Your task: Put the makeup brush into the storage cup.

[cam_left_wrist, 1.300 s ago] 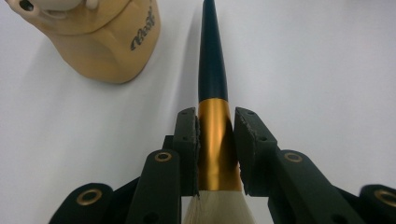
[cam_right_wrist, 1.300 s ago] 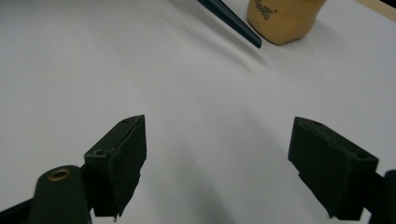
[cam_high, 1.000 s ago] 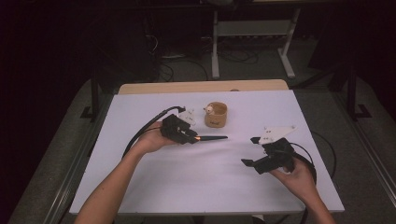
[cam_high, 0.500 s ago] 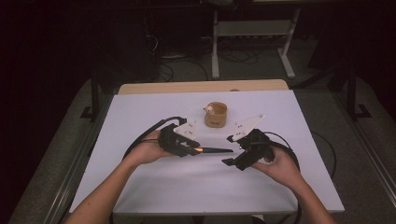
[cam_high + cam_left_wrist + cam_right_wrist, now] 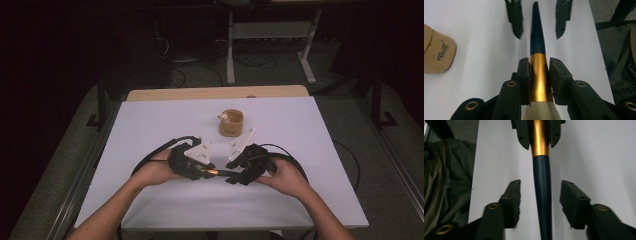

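The left gripper (image 5: 539,75) is clamped on the brush (image 5: 537,40) at its gold ferrule, the dark handle pointing straight between the right gripper's (image 5: 541,202) jaws — these have just been closing, not yet touching it — above the table (image 5: 150,125).

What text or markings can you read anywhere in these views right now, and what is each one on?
Dark cursive word on the side of the tan wooden cup: blurred and tilted, cannot be read for sure.
Small dark marks on the grey three-cornered plate of the left hand-held gripper: too small to read.
Brush handle, with its gold band and dark blue end: no lettering seen.
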